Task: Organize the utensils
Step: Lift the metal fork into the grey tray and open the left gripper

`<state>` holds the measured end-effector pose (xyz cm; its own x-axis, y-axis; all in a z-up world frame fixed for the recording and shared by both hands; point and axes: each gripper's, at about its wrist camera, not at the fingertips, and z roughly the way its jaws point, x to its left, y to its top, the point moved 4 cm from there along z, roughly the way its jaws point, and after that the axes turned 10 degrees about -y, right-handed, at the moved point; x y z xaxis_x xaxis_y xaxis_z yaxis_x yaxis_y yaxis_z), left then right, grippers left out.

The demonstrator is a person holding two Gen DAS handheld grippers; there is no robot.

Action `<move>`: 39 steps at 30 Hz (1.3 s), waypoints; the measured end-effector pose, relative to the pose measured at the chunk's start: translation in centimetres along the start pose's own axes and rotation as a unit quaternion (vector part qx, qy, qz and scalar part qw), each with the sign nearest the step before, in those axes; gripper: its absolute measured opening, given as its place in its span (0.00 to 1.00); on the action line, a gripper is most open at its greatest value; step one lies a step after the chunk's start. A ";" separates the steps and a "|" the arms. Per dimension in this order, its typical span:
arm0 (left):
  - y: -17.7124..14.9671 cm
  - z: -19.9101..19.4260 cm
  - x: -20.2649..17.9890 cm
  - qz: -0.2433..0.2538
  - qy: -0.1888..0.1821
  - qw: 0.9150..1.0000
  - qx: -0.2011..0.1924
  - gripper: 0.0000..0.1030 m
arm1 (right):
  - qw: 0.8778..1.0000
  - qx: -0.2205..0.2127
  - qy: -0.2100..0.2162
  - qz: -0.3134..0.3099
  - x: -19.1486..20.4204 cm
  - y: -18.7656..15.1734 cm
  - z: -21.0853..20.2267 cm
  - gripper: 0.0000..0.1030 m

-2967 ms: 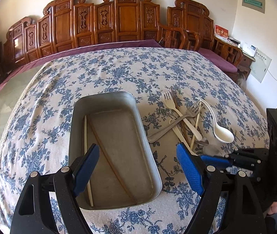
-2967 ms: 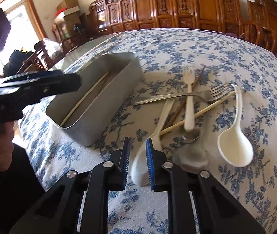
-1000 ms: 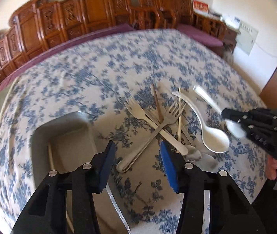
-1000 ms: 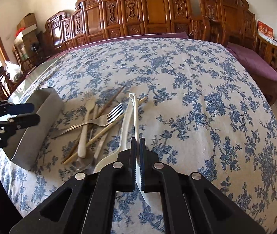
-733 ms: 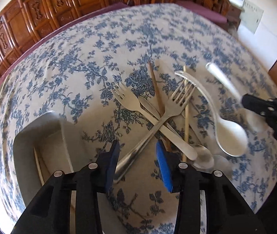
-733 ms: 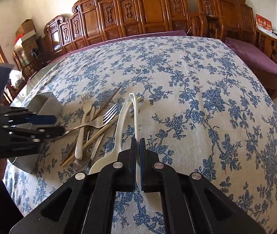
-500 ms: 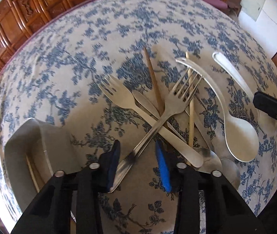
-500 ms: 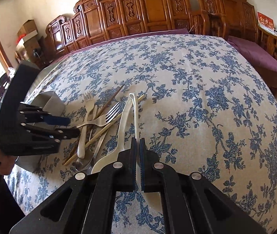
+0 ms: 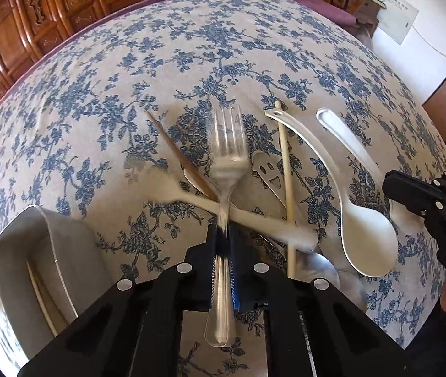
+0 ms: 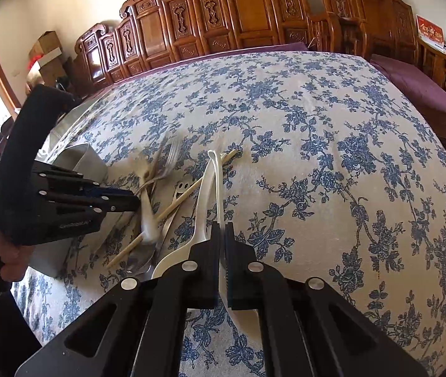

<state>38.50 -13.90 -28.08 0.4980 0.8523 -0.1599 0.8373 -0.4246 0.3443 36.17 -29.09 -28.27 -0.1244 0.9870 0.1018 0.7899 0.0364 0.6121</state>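
Observation:
My left gripper [image 9: 223, 229] points steeply down, its jaws closing with the blue pads pressed on the handle of a metal fork [image 9: 227, 157]; the tines point straight away from me. The fork crosses a blurred white plastic fork [image 9: 191, 201], a brown chopstick [image 9: 179, 154], a pale chopstick [image 9: 285, 172] and a smiley-cut metal spoon [image 9: 265, 169]. My right gripper [image 10: 222, 229] is shut on the handle of a white spoon [image 10: 218, 182], beside a second white spoon [image 10: 201, 207]. The metal tray [image 9: 19, 242] at lower left holds a chopstick [image 9: 39, 295].
The table wears a blue-flowered cloth [image 10: 317, 125]. Carved wooden chairs [image 10: 238, 15] line its far side. The right gripper's black body [image 9: 436, 207] and a hand sit at the right edge of the left wrist view. Bare cloth stretches beyond the utensil pile.
My left gripper came down over the pile and closed on the metal fork's handle, and the fork swung to point straight ahead. The white plastic fork shifted. The right gripper stayed put.

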 end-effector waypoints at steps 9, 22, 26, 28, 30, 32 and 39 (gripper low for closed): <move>-0.8 -2.4 -0.3 -0.012 0.005 0.999 -0.039 0.01 | 1.000 0.001 0.000 -0.009 0.8 0.0 0.1 0.04; -2.4 -7.7 -0.4 -0.029 0.002 0.995 -0.096 0.01 | 1.000 -0.011 0.007 -0.015 1.6 0.0 -1.0 0.04; -3.2 -9.5 0.1 -0.039 0.006 0.993 -0.115 0.01 | 1.000 -0.020 0.016 -0.017 2.3 0.1 -1.7 0.04; -3.7 -10.4 0.3 -0.041 0.007 0.991 -0.125 0.01 | 0.999 -0.024 0.021 -0.020 2.9 0.1 -2.0 0.04; -4.2 -11.2 0.3 -0.043 0.009 0.990 -0.134 0.01 | 0.999 -0.024 0.027 -0.026 3.5 0.1 -2.1 0.04; -4.7 -11.8 0.4 -0.044 0.011 0.989 -0.139 0.01 | 0.999 -0.025 0.027 -0.034 4.1 0.0 -2.2 0.04; -6.6 -13.7 2.1 -0.060 0.021 0.985 -0.160 0.01 | 0.998 -0.028 0.032 -0.042 5.1 0.0 -2.4 0.04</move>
<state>30.91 -5.06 -18.00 0.3844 0.9053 -0.1806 0.7725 -0.2083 0.5999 34.12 -24.44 -25.88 -0.2280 0.9689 0.0964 0.7402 0.1082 0.6636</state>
